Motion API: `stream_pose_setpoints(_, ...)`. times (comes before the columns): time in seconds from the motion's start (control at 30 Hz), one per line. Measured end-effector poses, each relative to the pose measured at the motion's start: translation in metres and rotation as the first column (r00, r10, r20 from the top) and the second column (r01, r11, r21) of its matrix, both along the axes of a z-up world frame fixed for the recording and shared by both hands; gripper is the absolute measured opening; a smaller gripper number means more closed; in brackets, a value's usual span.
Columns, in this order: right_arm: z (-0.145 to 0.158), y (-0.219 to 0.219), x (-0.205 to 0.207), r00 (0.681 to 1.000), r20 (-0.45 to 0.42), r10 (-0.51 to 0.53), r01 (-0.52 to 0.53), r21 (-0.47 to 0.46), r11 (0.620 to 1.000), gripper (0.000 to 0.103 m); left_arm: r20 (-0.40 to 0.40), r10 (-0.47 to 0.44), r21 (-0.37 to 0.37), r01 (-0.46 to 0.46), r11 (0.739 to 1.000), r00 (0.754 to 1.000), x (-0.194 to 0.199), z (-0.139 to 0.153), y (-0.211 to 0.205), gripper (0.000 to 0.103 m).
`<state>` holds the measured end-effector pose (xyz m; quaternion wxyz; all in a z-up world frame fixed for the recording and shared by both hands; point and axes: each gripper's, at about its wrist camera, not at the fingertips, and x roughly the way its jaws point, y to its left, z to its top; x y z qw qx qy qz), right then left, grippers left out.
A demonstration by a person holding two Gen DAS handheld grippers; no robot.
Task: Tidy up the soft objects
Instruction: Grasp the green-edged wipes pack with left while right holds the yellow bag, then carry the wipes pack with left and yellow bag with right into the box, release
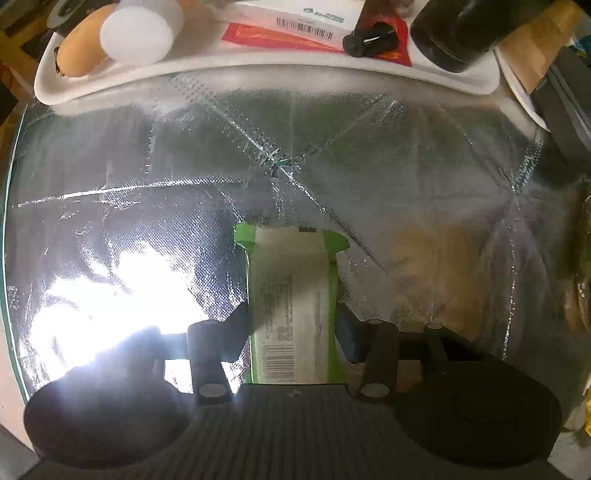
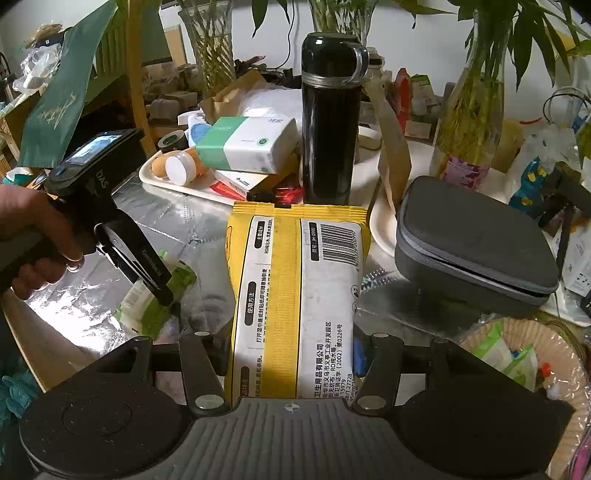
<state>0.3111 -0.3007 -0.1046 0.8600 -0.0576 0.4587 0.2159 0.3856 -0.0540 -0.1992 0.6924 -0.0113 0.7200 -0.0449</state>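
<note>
Silvery foil sheeting (image 1: 332,155) covered the tabletop in front of me, creased and glaring white where light bounced off it. At its far edge sat a white tray (image 1: 229,70) crowded with a tan egg-shaped object (image 1: 79,48), a white round cap (image 1: 138,35), a red packet (image 1: 280,37) and a tall black flask (image 2: 330,122), with a green-and-white tissue pack (image 2: 251,144) behind in the right wrist view.

My left gripper (image 1: 293,314) pointed straight down over a green wet-wipe pack (image 1: 291,288) lying flat on the foil. Its fingers sat on either side of the pack, their tips right at its long edges; whether they pressed on it I could not tell. From the right wrist view, my left hand (image 2: 33,240) held that tool's handle, and its fingers came down onto the green pack.

My right gripper (image 2: 290,350) clamped a yellow wet-wipe pack (image 2: 299,295) by its sides, holding it above the foil with its barcode and printed back facing the camera. To the right lay a grey zipped case (image 2: 472,240), and below it a paper-lined basket (image 2: 554,354) holding a few packets. Glass vases of green stems (image 2: 476,110) stood behind.
</note>
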Motion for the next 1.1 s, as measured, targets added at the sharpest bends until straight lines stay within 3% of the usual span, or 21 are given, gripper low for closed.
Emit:
stream_pose_setpoints(0.23, 0.003, 0.004, -0.003, 1.000, 0.005, 0.005, -0.005, -0.013, 1.000, 0.059, 0.124, -0.013, -0.023, 0.016, 1.000, 0.992, -0.015, 0.033, 0.008, 0.047)
stream_pose_setpoints(0.53, 0.017, 0.006, -0.012, 0.999, 0.034, 0.005, -0.005, -0.002, 1.000, 0.059, 0.284, -0.040, -0.029, 0.050, 0.998, 0.958, -0.023, 0.086, 0.012, 0.047)
stream_pose_setpoints(0.7, 0.032, 0.008, -0.019, 0.998, 0.059, -0.006, 0.007, -0.018, 1.000, 0.059, 0.352, -0.034, -0.060, 0.058, 0.997, 0.936, -0.030, 0.113, 0.015, 0.047)
stream_pose_setpoints(1.1, 0.084, 0.013, -0.055, 0.997, 0.072, -0.042, 0.039, 0.040, 0.998, 0.059, 0.499, -0.053, -0.106, 0.122, 0.987, 0.865, -0.074, 0.180, 0.032, 0.047)
